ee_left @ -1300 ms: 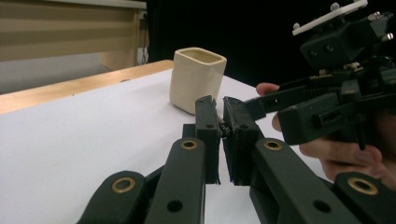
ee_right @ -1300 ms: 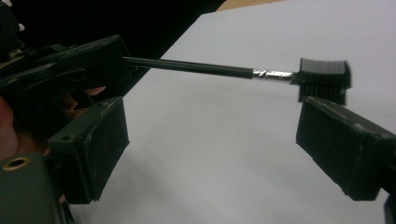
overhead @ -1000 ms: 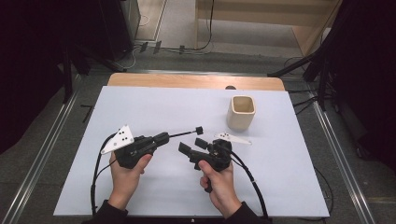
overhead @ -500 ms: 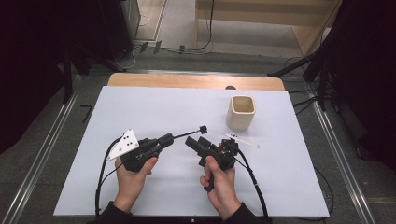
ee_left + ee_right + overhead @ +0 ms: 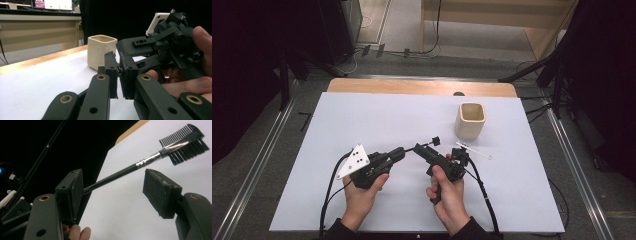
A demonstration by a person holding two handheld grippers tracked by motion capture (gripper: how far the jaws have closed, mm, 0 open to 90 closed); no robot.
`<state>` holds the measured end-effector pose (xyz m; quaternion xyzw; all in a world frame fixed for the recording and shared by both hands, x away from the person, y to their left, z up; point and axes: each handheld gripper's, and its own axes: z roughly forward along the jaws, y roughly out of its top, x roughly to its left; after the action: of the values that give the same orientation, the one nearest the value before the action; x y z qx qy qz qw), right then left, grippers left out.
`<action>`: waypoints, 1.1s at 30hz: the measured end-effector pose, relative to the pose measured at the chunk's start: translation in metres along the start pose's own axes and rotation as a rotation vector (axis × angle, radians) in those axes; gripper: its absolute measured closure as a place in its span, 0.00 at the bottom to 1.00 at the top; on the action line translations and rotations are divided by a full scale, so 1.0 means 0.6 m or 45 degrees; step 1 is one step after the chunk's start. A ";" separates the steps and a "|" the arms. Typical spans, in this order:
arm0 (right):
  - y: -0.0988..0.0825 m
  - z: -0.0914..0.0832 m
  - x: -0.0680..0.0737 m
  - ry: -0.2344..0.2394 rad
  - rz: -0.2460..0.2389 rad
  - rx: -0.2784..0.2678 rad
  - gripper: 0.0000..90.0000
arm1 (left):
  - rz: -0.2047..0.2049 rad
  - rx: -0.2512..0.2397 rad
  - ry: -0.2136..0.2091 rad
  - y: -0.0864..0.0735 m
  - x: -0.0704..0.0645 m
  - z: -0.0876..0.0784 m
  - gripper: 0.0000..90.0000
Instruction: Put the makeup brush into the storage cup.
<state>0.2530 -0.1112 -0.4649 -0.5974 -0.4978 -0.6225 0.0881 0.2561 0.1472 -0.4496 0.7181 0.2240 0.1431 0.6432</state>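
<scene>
A person holds the two grippers close together above the middle of the white table (image 5: 337, 125), nearer its front edge. The left gripper (image 5: 404, 151) is clamped tight on the handle end of a slim black brow brush (image 5: 424, 146), whose comb-and-bristle head (image 5: 183, 141) points away toward the far edge, off to the right, where a cream cup (image 5: 471, 120) stands.

The right gripper (image 5: 117, 192) has the handle running between its jaws, which stand partway apart and have just been closing; the shaft lies against the left pad (image 5: 77, 192) while the other pad is clear of it, so nothing is pinched there yet. The brush's long axis crosses that gap slantwise, handle toward the left gripper, head beyond the pads.

The handover seems to hinge on the right jaws meeting squarely across the shaft. A thin white stick (image 5: 474, 151) lies on the table just beside the right hand (image 5: 451, 197).
</scene>
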 end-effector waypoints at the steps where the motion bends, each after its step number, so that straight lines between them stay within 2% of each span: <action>1: 0.000 -0.001 0.000 0.000 0.002 -0.001 0.38 | 0.002 0.000 -0.004 -0.001 -0.002 0.001 0.96; 10: 0.000 0.001 -0.008 -0.010 0.056 0.005 0.44 | 0.026 0.011 -0.018 -0.004 -0.013 0.008 0.96; 17: 0.002 0.000 -0.012 -0.016 0.076 0.003 0.47 | 0.032 0.016 -0.024 -0.006 -0.016 0.011 0.96; 23: 0.002 0.000 -0.016 -0.021 0.092 0.012 0.57 | 0.036 0.020 -0.024 -0.007 -0.016 0.011 0.96; 26: 0.002 0.000 -0.017 -0.022 0.094 0.007 0.58 | 0.029 0.038 -0.045 -0.009 -0.013 0.014 0.96; 27: 0.002 -0.002 -0.020 -0.025 0.100 -0.007 0.66 | 0.028 0.066 -0.046 -0.009 -0.012 0.015 0.95; 28: 0.002 -0.004 -0.024 0.005 0.092 -0.019 0.90 | 0.013 0.072 0.010 -0.009 -0.009 0.015 0.81; 29: 0.003 -0.006 -0.026 -0.017 0.054 -0.031 0.93 | 0.013 0.072 0.010 -0.009 -0.009 0.015 0.61; 30: 0.003 -0.008 -0.028 -0.019 0.002 -0.047 0.96 | -0.081 0.084 -0.005 -0.004 -0.001 0.013 0.43; 31: 0.004 -0.010 -0.030 0.011 -0.046 -0.053 0.96 | -0.081 0.084 -0.005 -0.004 -0.001 0.013 0.33; 32: 0.004 -0.010 -0.030 0.011 -0.046 -0.053 0.96 | -0.108 0.093 -0.008 -0.002 0.004 0.011 0.33; 33: 0.006 -0.011 -0.031 0.030 -0.086 -0.055 0.96 | -0.122 0.104 0.000 -0.002 0.009 0.008 0.25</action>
<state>0.2562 -0.1270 -0.4772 -0.5748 -0.5030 -0.6427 0.0598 0.2631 0.1458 -0.4519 0.7321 0.2638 0.1028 0.6196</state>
